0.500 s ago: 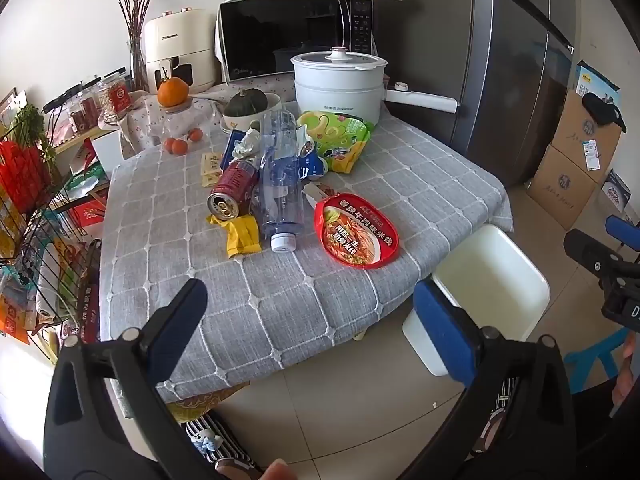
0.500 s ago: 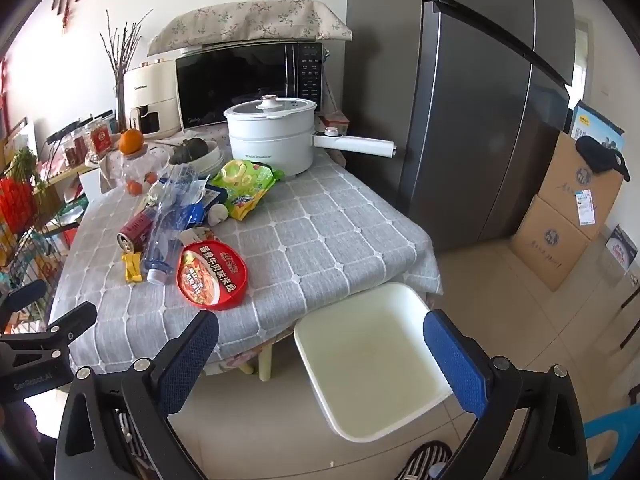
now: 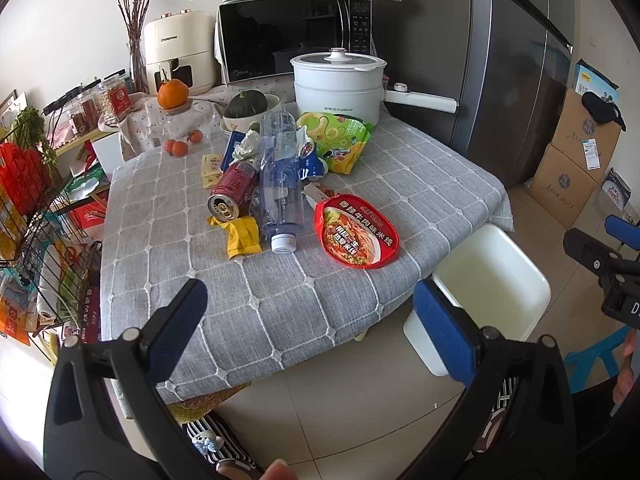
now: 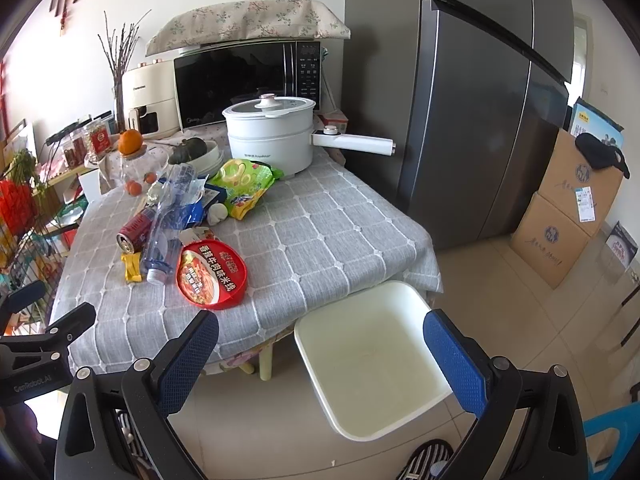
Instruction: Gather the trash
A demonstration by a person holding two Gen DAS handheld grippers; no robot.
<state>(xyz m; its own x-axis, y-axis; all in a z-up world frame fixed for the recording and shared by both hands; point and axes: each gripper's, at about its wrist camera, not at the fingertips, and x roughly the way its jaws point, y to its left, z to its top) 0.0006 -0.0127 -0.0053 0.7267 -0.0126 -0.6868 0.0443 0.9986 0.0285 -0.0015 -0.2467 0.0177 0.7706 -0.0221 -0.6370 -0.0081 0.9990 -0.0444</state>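
Trash lies in a heap on the grey checked tablecloth (image 3: 304,304): a red noodle lid (image 3: 356,234), a crushed clear bottle (image 3: 280,184), a red can (image 3: 234,188), a yellow wrapper (image 3: 242,234) and a green snack bag (image 3: 340,136). The right wrist view shows the same lid (image 4: 210,272), bottle (image 4: 166,224) and can (image 4: 134,232). A white bin (image 3: 492,292) (image 4: 372,356) stands on the floor at the table's near right corner. My left gripper (image 3: 310,328) hangs open before the table edge. My right gripper (image 4: 320,360) is open above the bin. Both hold nothing.
A white electric pot (image 3: 338,84) with a long handle, a microwave (image 3: 292,36), a squash in a bowl (image 3: 246,106) and oranges (image 3: 178,146) stand at the table's back. A wire rack (image 3: 36,216) is left, a dark fridge (image 4: 480,120) and cardboard boxes (image 4: 568,208) right.
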